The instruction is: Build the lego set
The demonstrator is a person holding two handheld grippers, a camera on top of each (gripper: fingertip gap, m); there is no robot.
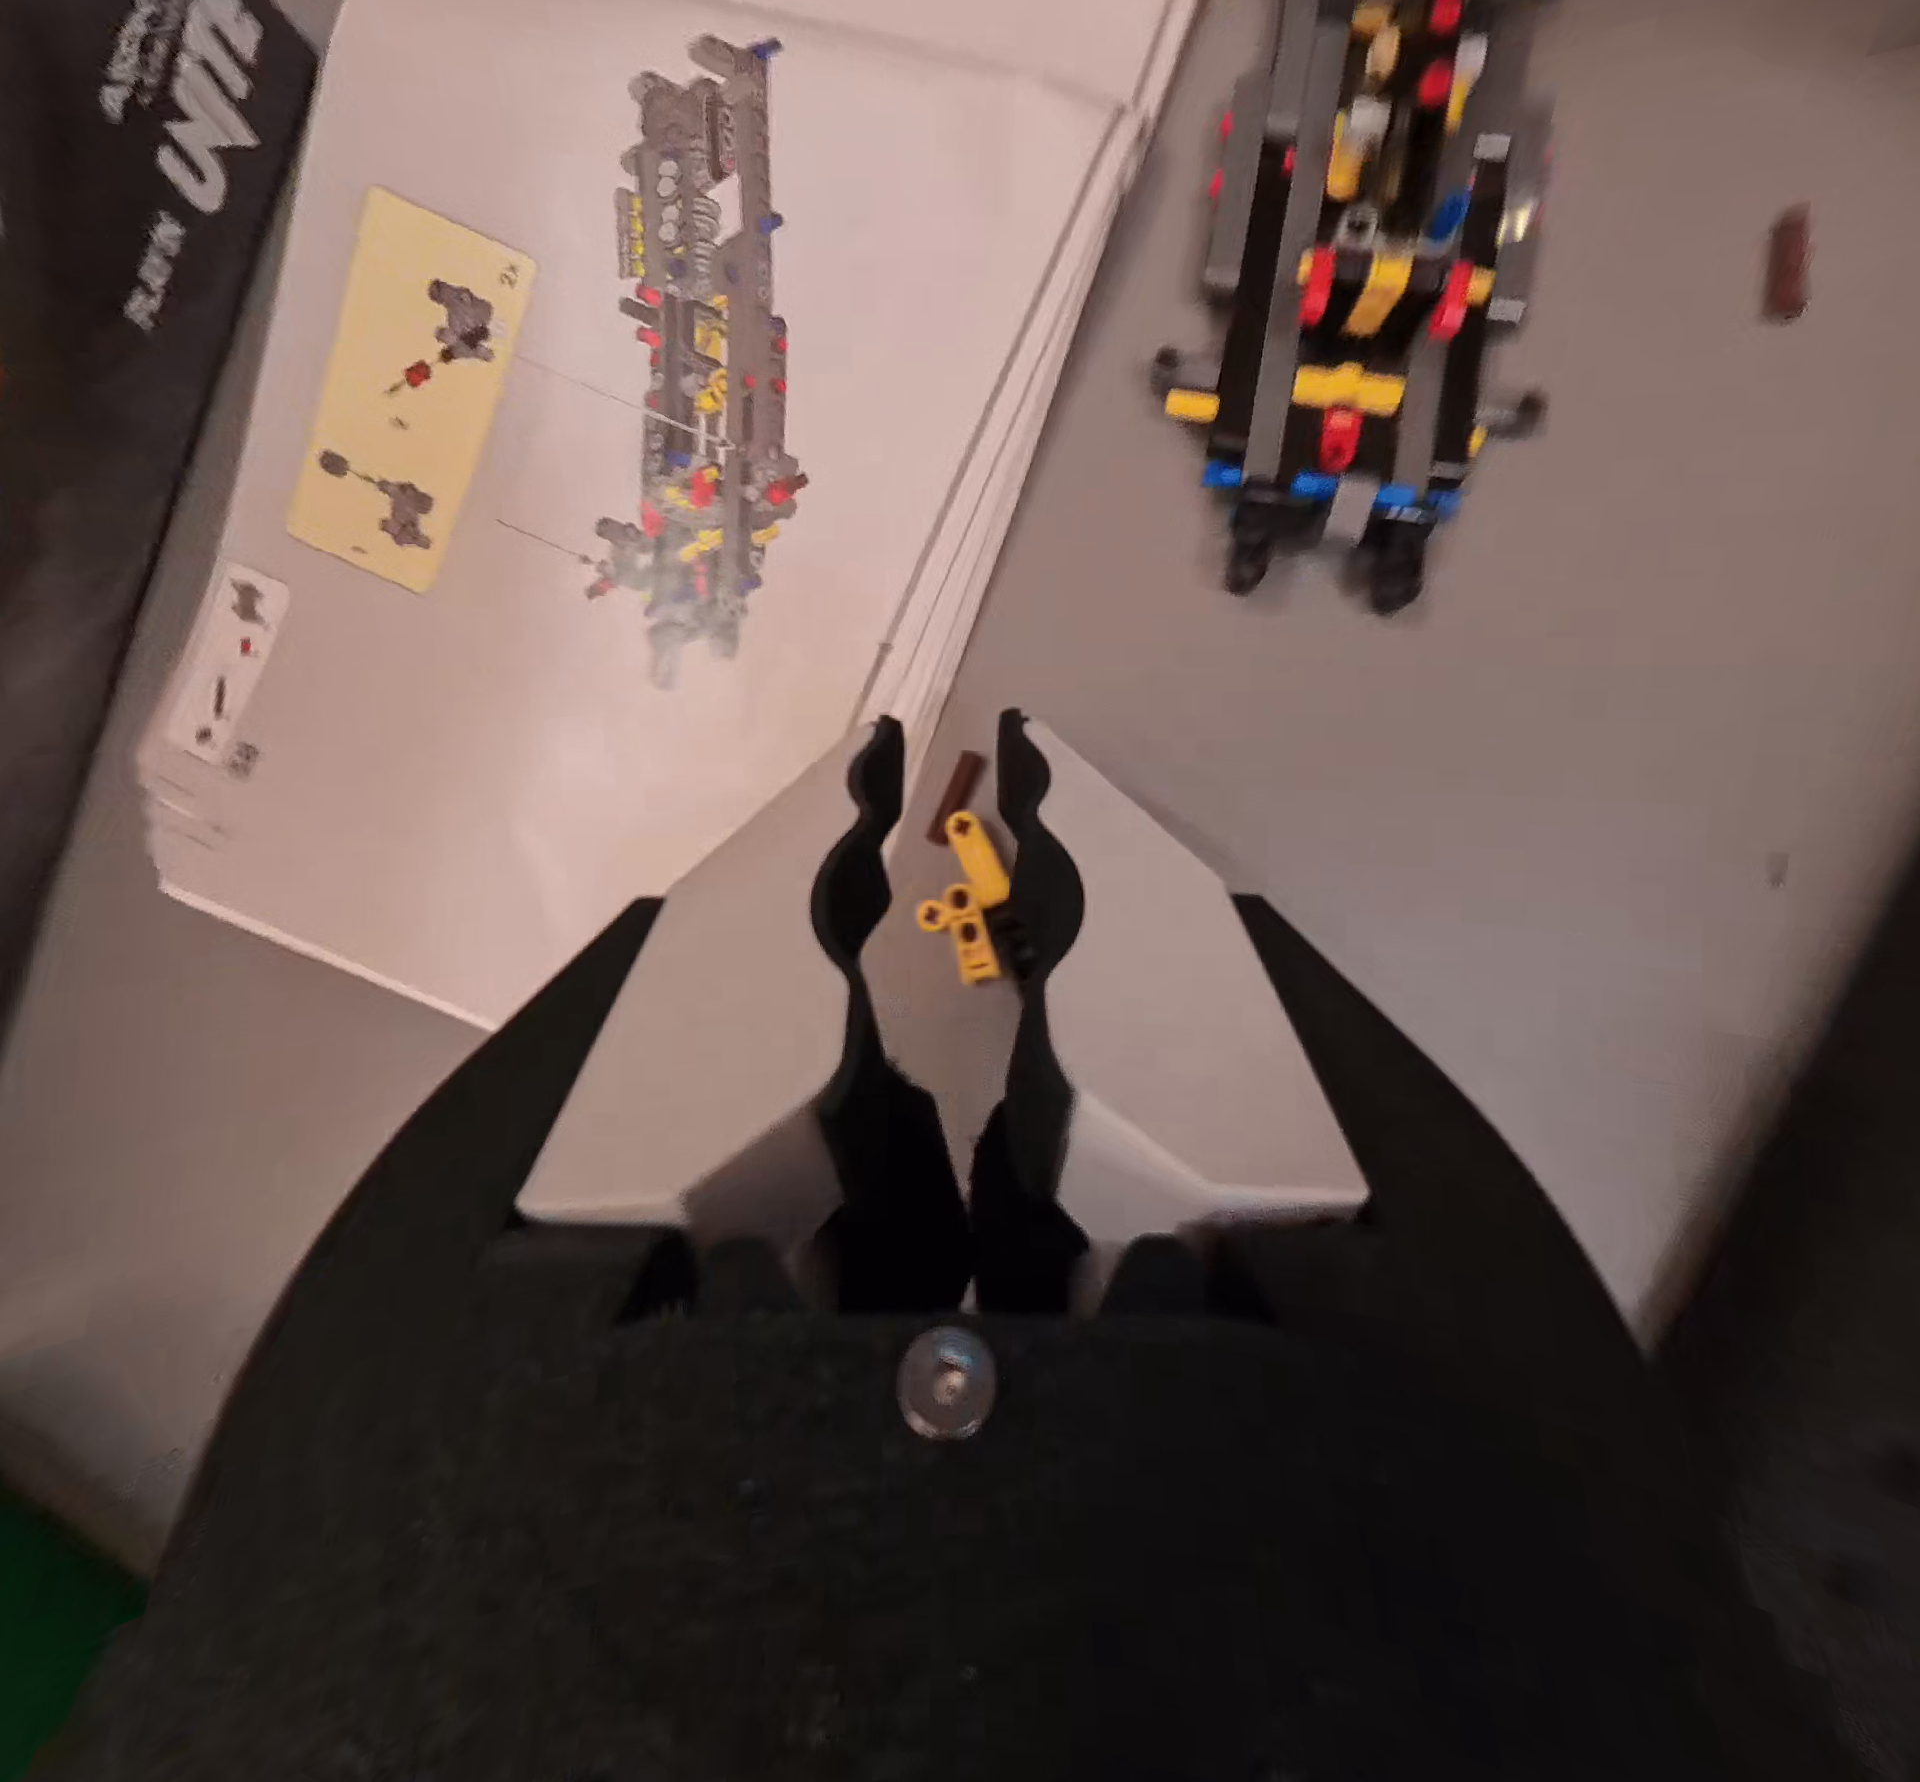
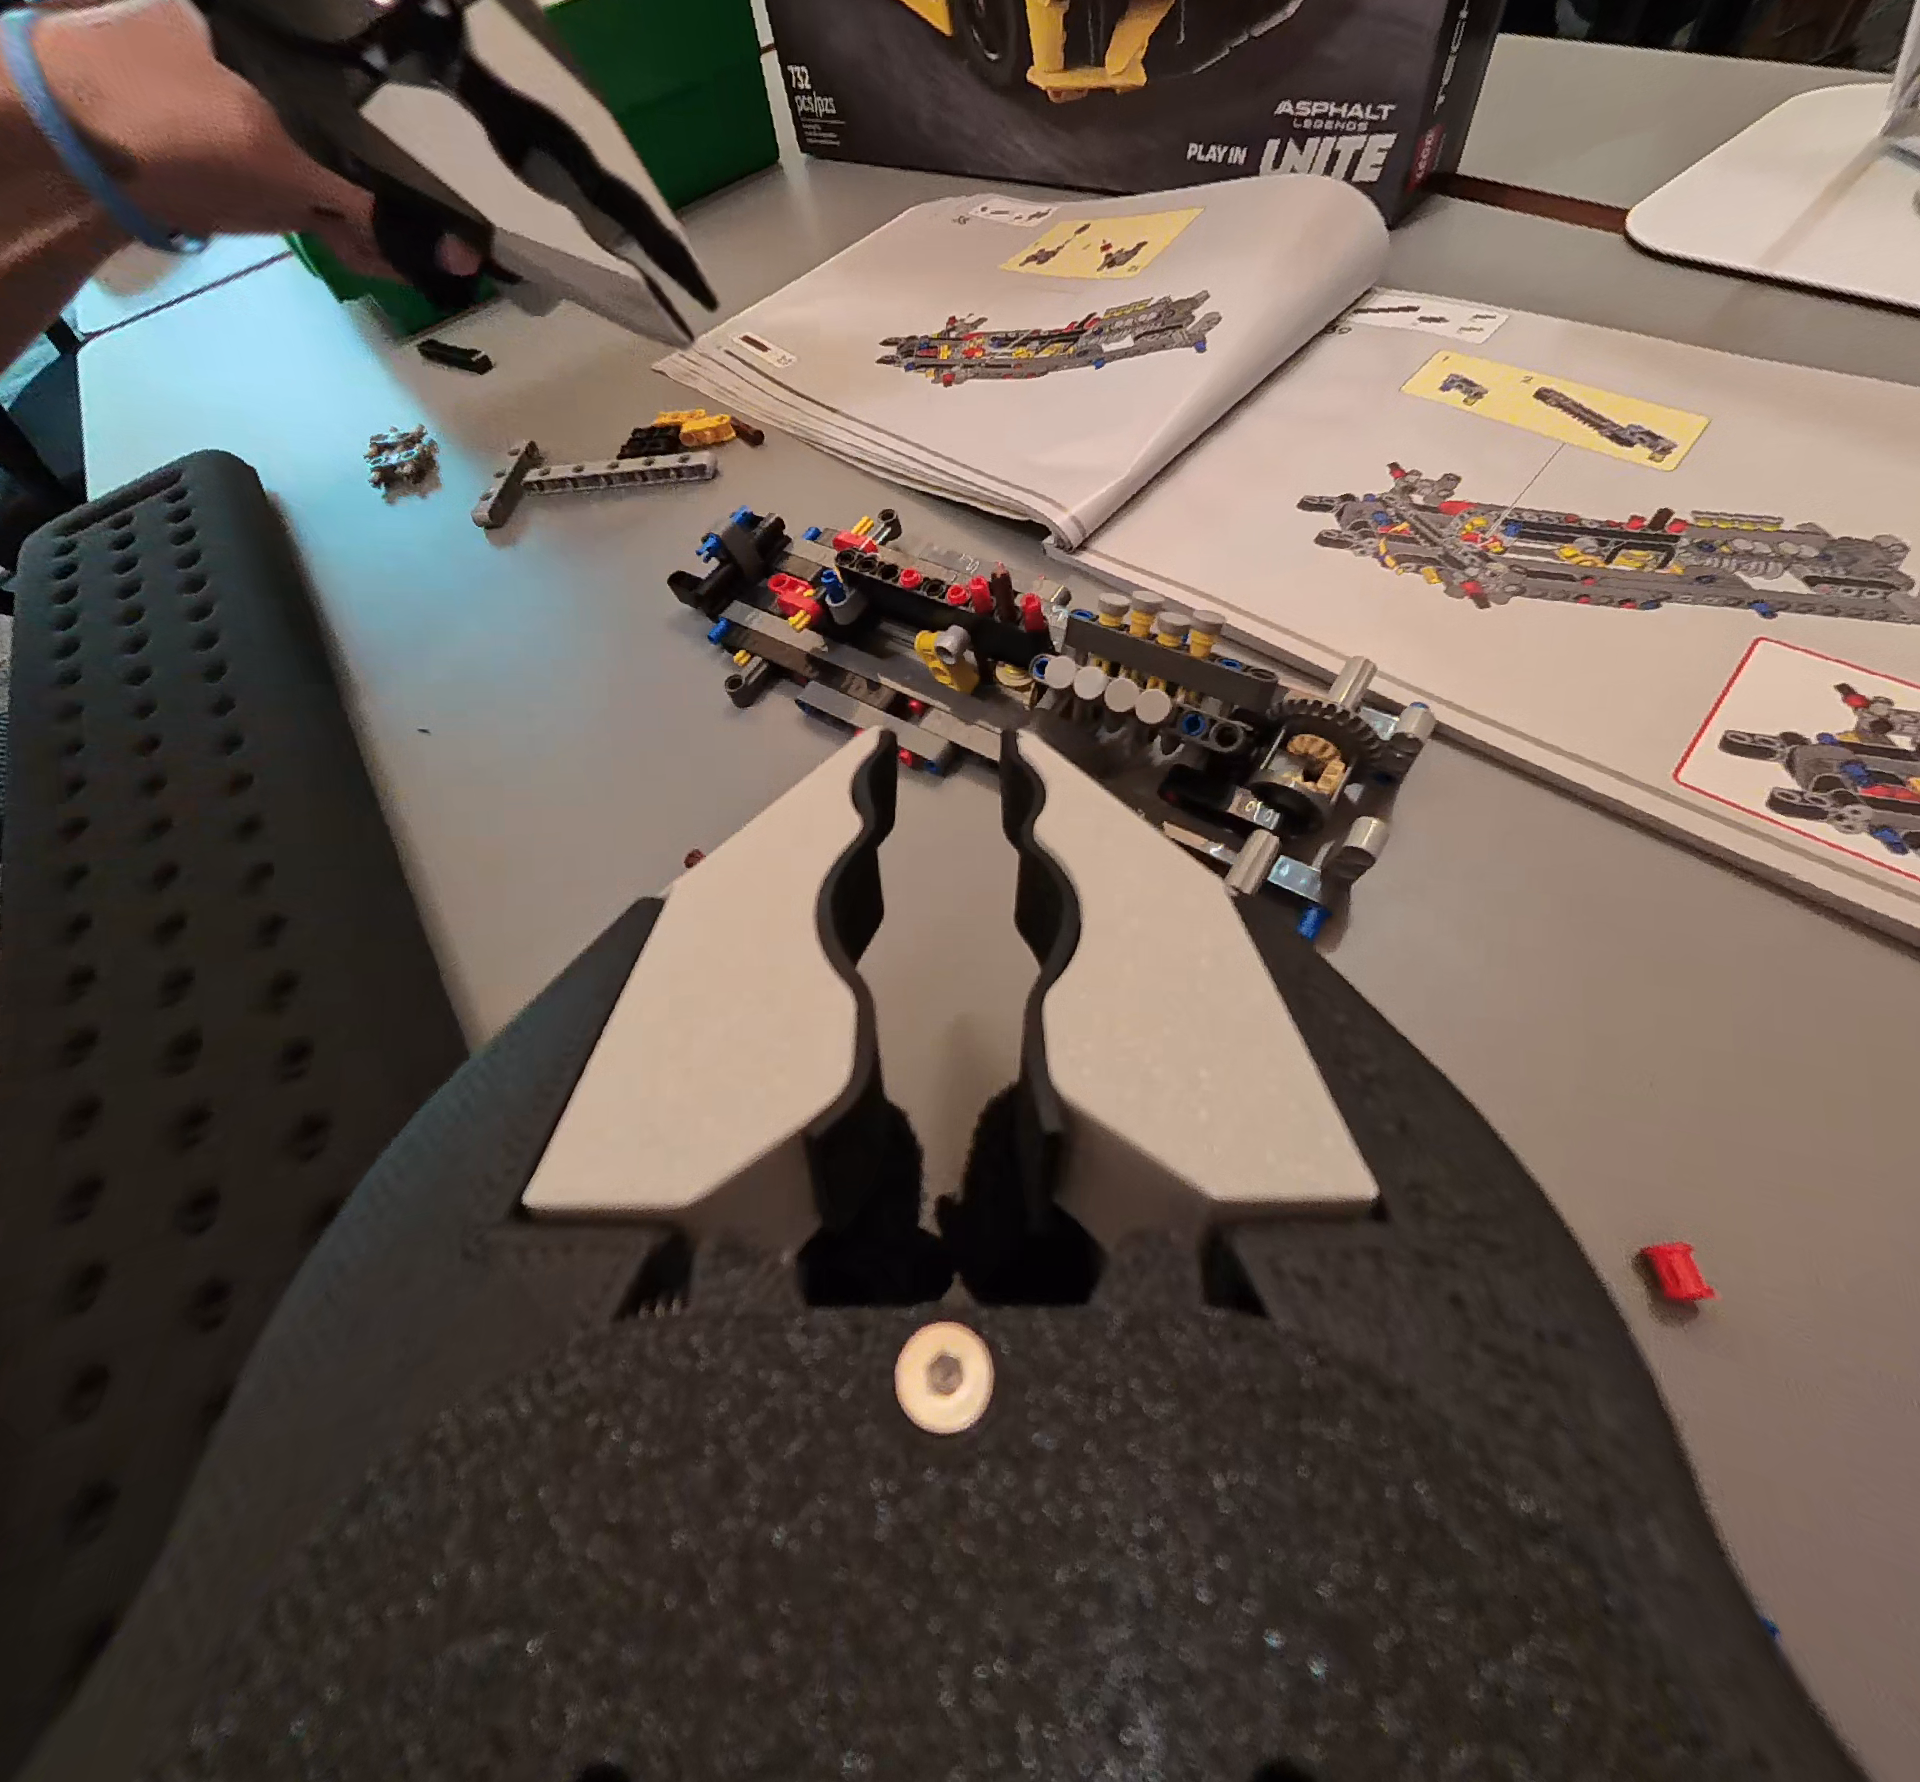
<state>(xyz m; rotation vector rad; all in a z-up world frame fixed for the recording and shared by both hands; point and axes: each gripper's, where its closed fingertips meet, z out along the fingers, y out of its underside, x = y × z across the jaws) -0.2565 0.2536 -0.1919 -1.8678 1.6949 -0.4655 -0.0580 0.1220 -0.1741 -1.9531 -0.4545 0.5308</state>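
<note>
Grey and black plastic beams are making up the chassis (image 2: 1049, 693), the largest piece of the build, which is lying flat on the pale surface (image 2: 520, 745) just beside the open instruction booklet (image 2: 1039, 402). It is looking long and narrow, studded with red, blue and yellow pins, with a row of grey-capped cylinders along one flank and a dark gear toward one end. I am judging it light but a little awkward: stiff along its length, yet its pinned joints could be popping apart if squeezed across protruding connectors. The long side beams are offering the safest hold.

A loose grey beam assembly (image 2: 592, 480) is lying farther off, rigid and easy to pinch across its flat sides.

Smaller still, a cluster of yellow connectors (image 1: 966, 901) is sitting on the surface with a short brown piece touching it and what is possibly a black pin alongside, though blur is making that uncertain. These are tiny, hard and slick, likely to be skating or flipping under an off-centre pinch.

Above that cluster the left hand-held gripper (image 1: 951, 724) is hovering, fingers parted narrowly and gripping nothing. Near the chassis edge the right hand-held gripper (image 2: 948, 740) is waiting, likewise partly open and empty. A lone red bush (image 2: 1675, 1272) is lying well apart.
</note>
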